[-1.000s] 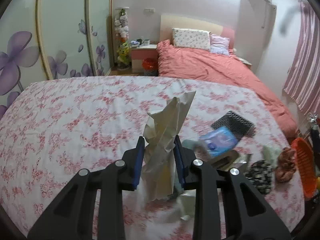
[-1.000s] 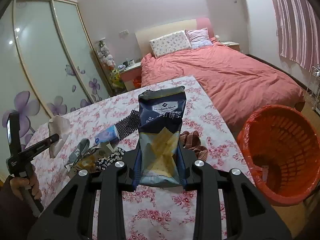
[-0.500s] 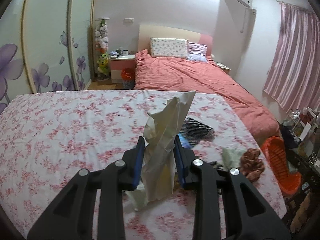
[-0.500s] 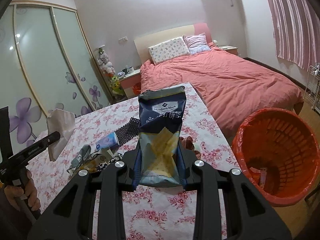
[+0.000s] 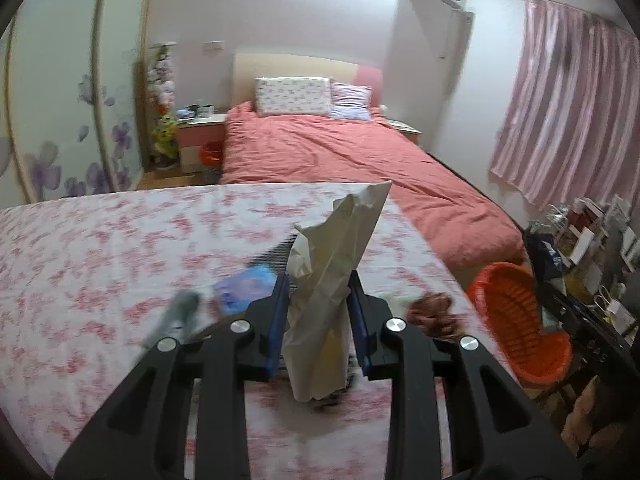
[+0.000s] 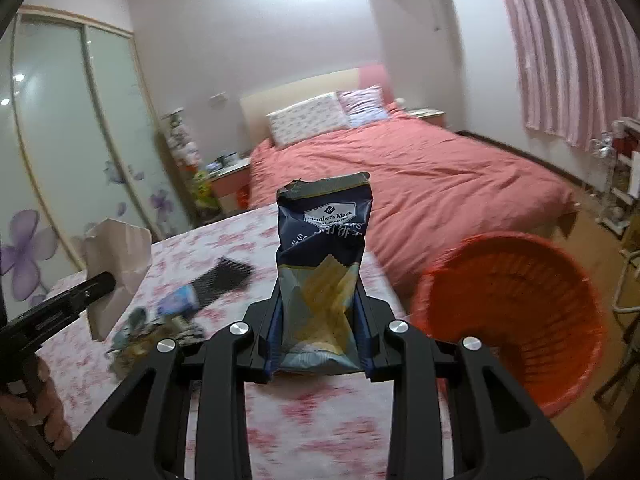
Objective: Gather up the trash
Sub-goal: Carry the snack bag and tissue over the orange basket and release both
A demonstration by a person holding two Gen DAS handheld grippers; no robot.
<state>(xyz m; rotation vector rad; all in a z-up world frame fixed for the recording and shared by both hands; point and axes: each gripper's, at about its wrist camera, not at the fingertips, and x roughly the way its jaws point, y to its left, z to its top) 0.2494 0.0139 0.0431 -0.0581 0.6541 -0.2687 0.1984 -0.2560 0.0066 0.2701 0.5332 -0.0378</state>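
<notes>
Beside the table's right edge stands the orange basket [image 6: 516, 320]; both grippers, right [image 6: 319, 312] pinching the snack bag [image 6: 322, 264], left [image 5: 319, 312] the crumpled paper [image 5: 332, 280], should release directly above it (2 items).

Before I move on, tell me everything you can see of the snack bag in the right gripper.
The snack bag is a glossy foil-like pouch, dark navy on top with a white "Member's Mark" label, pale yellow cracker shapes printed lower down. Its top edge is torn open and jagged. It stands upright, slightly creased, pinched at its lower sides between the blue pads of the right gripper, clear of the floral tablecloth. The orange basket sits to its right, not touching it.
</notes>
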